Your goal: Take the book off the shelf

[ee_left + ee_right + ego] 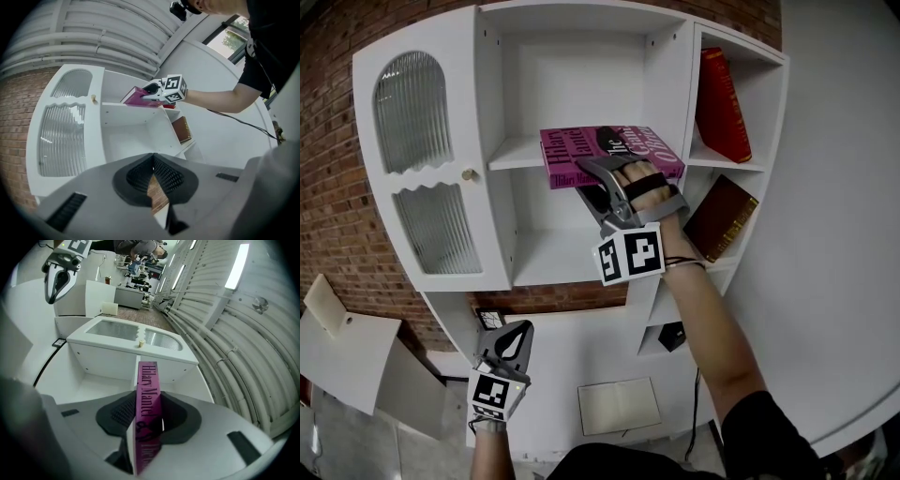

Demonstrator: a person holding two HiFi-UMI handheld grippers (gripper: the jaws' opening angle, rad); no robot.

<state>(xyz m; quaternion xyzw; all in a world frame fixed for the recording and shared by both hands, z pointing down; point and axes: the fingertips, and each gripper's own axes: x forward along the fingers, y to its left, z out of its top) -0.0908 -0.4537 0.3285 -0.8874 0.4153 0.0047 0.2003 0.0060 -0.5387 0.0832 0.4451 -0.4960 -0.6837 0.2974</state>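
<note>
Standing against a brick wall, the white shelf unit carries a red book and a brown book in its right-hand compartments. The magenta book lies flat at the middle shelf board, its near part seemingly jutting past the front edge. The right gripper is clenched on that book at its spine, pads pressing both covers, while the left gripper hangs lower left, well apart, jaws together with nothing between them.

Right tool raised, clamped; left tool low, closed.
</note>
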